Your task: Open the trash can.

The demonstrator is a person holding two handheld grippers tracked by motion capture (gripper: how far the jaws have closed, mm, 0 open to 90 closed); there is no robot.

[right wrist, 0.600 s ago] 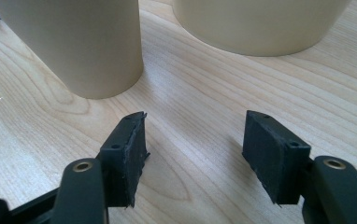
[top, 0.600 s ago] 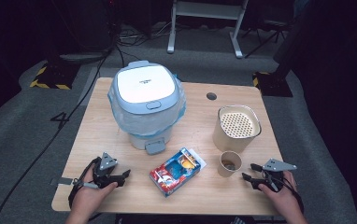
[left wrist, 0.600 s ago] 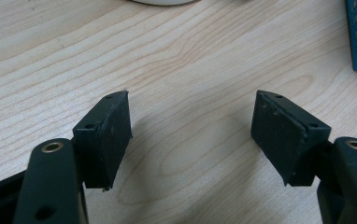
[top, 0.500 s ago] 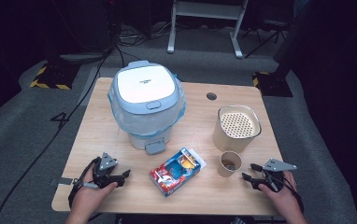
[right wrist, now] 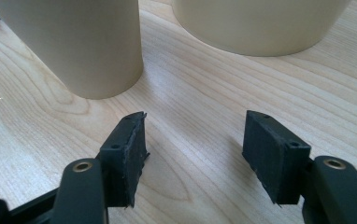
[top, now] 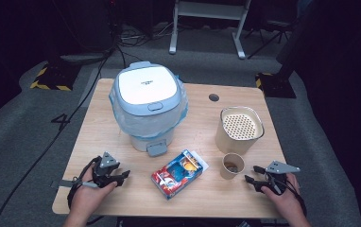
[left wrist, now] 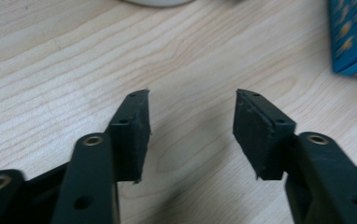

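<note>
- We rest the left tongs (top: 107, 176) on the desk (top: 207, 201) at near left, jaws wide and empty, well clear of the snack box (top: 177, 173).
- Right tongs (top: 263, 182), also wide and empty, wait just beside the small paper cup (top: 232, 165), likely for easy reach.

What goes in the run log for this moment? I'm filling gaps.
left gripper: open, empty, on table | right gripper: open, empty, beside paper cup | snack box: untouched

On the worktop (top: 98, 123) stand a bin (top: 148, 106), a canister (top: 240, 130), a cup (top: 232, 165) and a box (top: 177, 173).
</note>
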